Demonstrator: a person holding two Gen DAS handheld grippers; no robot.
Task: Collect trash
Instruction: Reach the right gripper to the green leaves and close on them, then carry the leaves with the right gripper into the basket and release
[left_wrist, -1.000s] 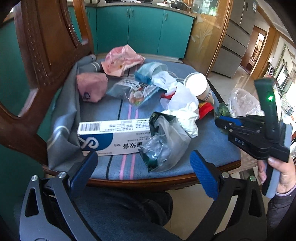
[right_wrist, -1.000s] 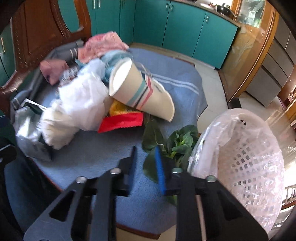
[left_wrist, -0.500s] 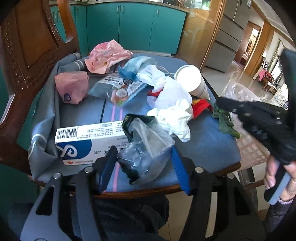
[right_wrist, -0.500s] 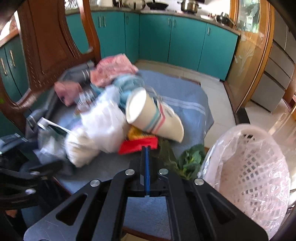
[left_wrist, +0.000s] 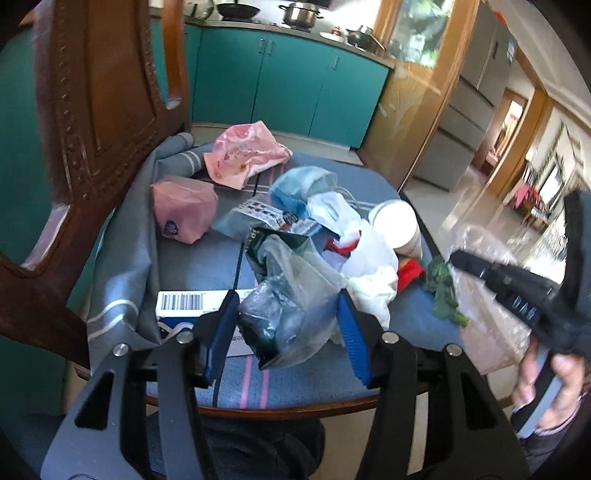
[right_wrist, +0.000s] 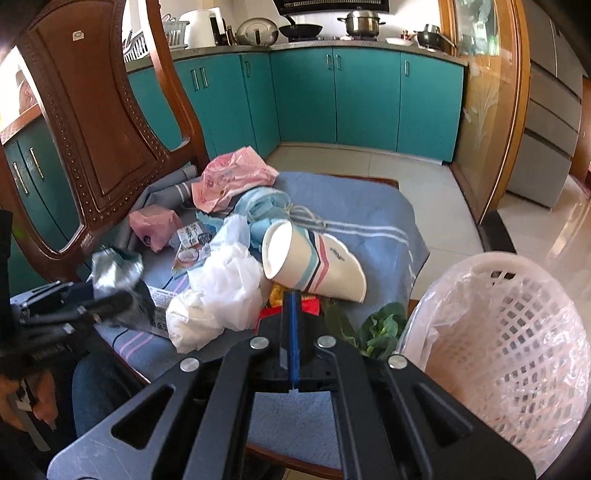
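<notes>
A crumpled clear and dark plastic bag (left_wrist: 295, 269) sits between the blue pads of my left gripper (left_wrist: 286, 295). The jaws are closing, and both pads press its sides at the near edge of the chair seat. In the right wrist view the same bag (right_wrist: 114, 269) shows over the left gripper (right_wrist: 122, 299). My right gripper (right_wrist: 291, 295) is shut, and I see nothing between its pads. It hangs above the seat's right front, with green leaves (right_wrist: 382, 326) just right of its tips. A white lined basket (right_wrist: 517, 332) stands beside the chair.
On the blue cushion (right_wrist: 369, 221) lie a tipped paper cup (right_wrist: 314, 258), white crumpled plastic (right_wrist: 221, 295), a red wrapper, blue face masks, pink bags (left_wrist: 243, 155) and a white box (left_wrist: 181, 301). The carved chair back (right_wrist: 92, 129) rises at left. Teal cabinets stand behind.
The left jaws have gone from wide open to pressing on the plastic bag, and that hand moved in over the seat. The right jaws shut beside the leaves and rose.
</notes>
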